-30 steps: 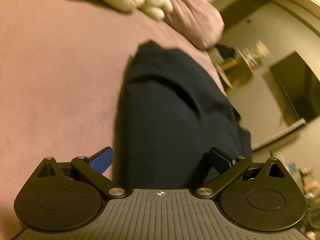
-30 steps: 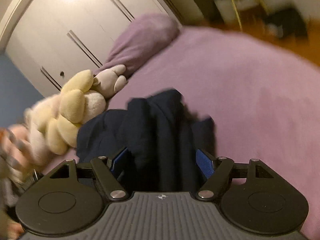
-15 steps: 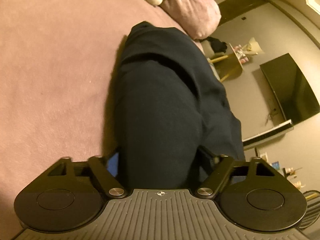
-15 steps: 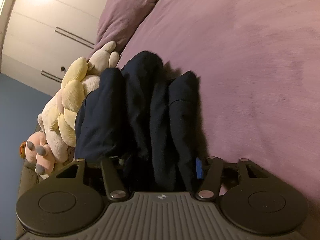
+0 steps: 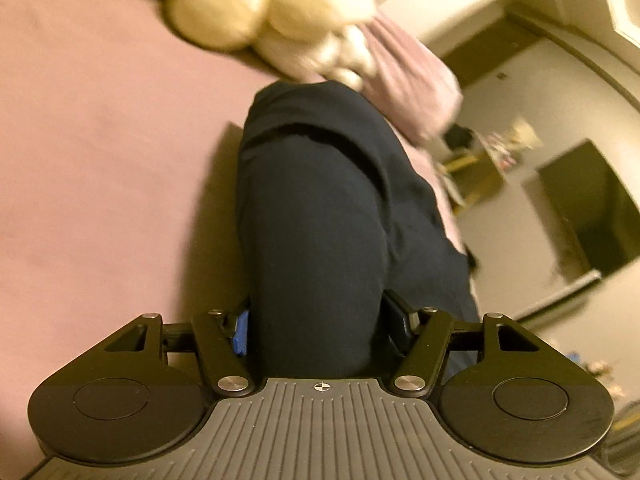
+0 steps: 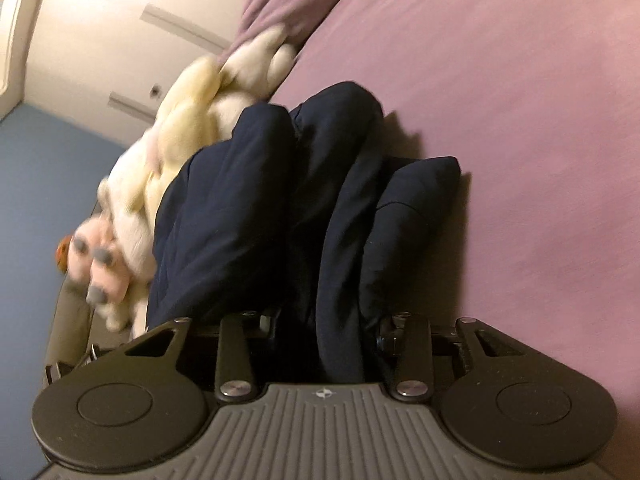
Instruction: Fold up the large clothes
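Currently the left gripper (image 5: 318,326) is clamping a thick bunch of the navy garment (image 5: 320,216); its jaws have just been closing, and the blue pad (image 5: 240,332) on the left side is pressing against the cloth. The right gripper (image 6: 326,332) is likewise squeezing several gathered folds of the same navy garment (image 6: 280,208), its jaws having just been closing too (the pads themselves are hidden by the fabric). From each grip the dark cloth is running away toward the far end of the bed, lying bunched on the mauve bedspread (image 5: 100,140), which in the right wrist view is spreading wide to the right (image 6: 520,120). Beyond the garment, cream plush toys (image 6: 192,132) are lying against its far left edge, and they are appearing blurred at the far side in the left wrist view (image 5: 248,4). A mauve pillow (image 5: 412,96) is sitting just behind them. Further out, a dark screen (image 5: 592,208) is standing at the right, against the wall.
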Available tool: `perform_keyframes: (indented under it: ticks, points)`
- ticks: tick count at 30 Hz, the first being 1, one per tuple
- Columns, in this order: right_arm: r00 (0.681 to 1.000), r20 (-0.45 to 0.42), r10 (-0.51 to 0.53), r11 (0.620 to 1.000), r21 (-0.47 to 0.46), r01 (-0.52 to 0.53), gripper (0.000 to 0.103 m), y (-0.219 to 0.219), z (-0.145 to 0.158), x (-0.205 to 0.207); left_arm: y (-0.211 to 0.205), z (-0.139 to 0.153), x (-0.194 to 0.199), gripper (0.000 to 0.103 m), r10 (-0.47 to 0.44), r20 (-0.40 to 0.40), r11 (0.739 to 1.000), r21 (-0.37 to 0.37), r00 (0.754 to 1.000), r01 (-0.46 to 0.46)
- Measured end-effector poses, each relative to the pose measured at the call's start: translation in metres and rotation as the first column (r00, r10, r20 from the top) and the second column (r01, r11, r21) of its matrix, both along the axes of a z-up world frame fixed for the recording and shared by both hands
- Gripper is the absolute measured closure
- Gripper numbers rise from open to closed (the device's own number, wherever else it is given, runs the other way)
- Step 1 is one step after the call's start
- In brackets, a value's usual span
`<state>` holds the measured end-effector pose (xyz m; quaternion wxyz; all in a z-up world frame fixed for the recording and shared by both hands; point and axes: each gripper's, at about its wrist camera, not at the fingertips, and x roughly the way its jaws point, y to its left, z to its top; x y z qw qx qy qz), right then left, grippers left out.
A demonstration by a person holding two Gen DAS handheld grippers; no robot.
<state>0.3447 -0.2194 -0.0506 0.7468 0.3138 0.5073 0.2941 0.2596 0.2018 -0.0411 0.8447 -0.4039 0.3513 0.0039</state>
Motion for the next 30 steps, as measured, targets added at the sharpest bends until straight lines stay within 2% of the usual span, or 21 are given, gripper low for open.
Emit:
perform_keyframes:
  ticks: [3, 4, 5, 6, 7, 9, 12, 15, 18, 19, 20, 23, 24, 27, 28, 30]
  points:
    - [0.996, -0.005, 0.090, 0.996, 0.013, -0.090, 0.063, 0.049, -0.006, -0.005, 0.017, -0.007, -0.015, 0.029, 0.059, -0.073, 0.998, 0.017, 0.996, -0.058]
    - [0.995, 0.000, 0.102, 0.995, 0.007, -0.102, 0.060, 0.061, -0.007, -0.006, 0.017, -0.010, -0.018, 0.028, 0.068, -0.094, 0.997, 0.026, 0.993, -0.066]
    - [0.995, 0.013, 0.102, 0.995, -0.004, -0.102, 0.052, 0.069, -0.007, -0.008, 0.015, -0.009, -0.021, 0.025, 0.076, -0.089, 0.997, 0.040, 0.993, -0.073]
    - [0.995, 0.027, 0.092, 0.996, -0.023, -0.092, 0.048, 0.074, -0.005, -0.010, 0.012, -0.005, -0.025, 0.022, 0.079, -0.075, 0.996, 0.055, 0.994, -0.075]
    - [0.996, 0.029, 0.081, 0.996, -0.050, -0.079, 0.043, 0.077, -0.002, -0.013, 0.007, 0.000, -0.030, 0.019, 0.075, -0.060, 0.995, 0.074, 0.995, -0.070]
    - [0.998, 0.031, 0.056, 0.994, -0.097, -0.053, 0.043, 0.073, 0.005, -0.018, -0.004, 0.011, -0.044, 0.013, 0.078, -0.034, 0.990, 0.122, 0.996, -0.074]
    - [0.996, 0.092, -0.015, 0.984, -0.176, 0.031, 0.043, 0.048, 0.031, -0.038, -0.025, 0.021, -0.072, 0.011, 0.078, -0.025, 0.979, 0.190, 0.997, -0.071]
    - [0.958, 0.286, -0.009, 0.969, -0.234, 0.079, 0.044, 0.040, 0.075, -0.081, -0.043, 0.019, -0.098, 0.009, 0.089, -0.044, 0.966, 0.248, 0.995, -0.076]
    - [0.890, 0.444, 0.103, 0.963, -0.268, 0.022, 0.050, 0.061, 0.101, -0.130, -0.053, 0.008, -0.101, 0.007, 0.077, -0.086, 0.962, 0.270, 0.993, -0.051]
    - [0.869, 0.472, 0.150, 0.951, -0.310, 0.005, 0.056, 0.074, 0.102, -0.141, -0.058, 0.006, -0.101, 0.007, 0.073, -0.095, 0.955, 0.295, 0.993, -0.042]
    - [0.856, 0.482, 0.188, 0.935, -0.355, -0.006, 0.063, 0.084, 0.099, -0.148, -0.062, 0.005, -0.100, 0.006, 0.067, -0.099, 0.944, 0.329, 0.993, -0.031]
    - [0.870, 0.423, 0.253, 0.852, -0.523, 0.007, 0.064, 0.113, 0.075, -0.146, -0.071, -0.001, -0.095, 0.005, 0.040, -0.123, 0.936, 0.353, 0.992, 0.006]
    - [0.872, 0.412, 0.265, 0.828, -0.560, 0.013, 0.063, 0.115, 0.064, -0.145, -0.070, -0.005, -0.093, 0.002, 0.040, -0.131, 0.935, 0.355, 0.991, 0.009]
    - [0.860, 0.417, 0.294, 0.797, -0.603, 0.020, 0.061, 0.115, 0.045, -0.146, -0.067, -0.014, -0.090, 0.000, 0.060, -0.144, 0.938, 0.348, 0.988, -0.006]
    - [0.856, 0.421, 0.300, 0.793, -0.609, 0.022, 0.055, 0.114, 0.042, -0.146, -0.065, -0.013, -0.093, 0.000, 0.070, -0.146, 0.944, 0.331, 0.987, -0.018]
    - [0.879, 0.390, 0.274, 0.801, -0.599, 0.016, 0.052, 0.109, 0.044, -0.141, -0.065, -0.004, -0.102, 0.000, 0.089, -0.164, 0.950, 0.310, 0.982, -0.034]
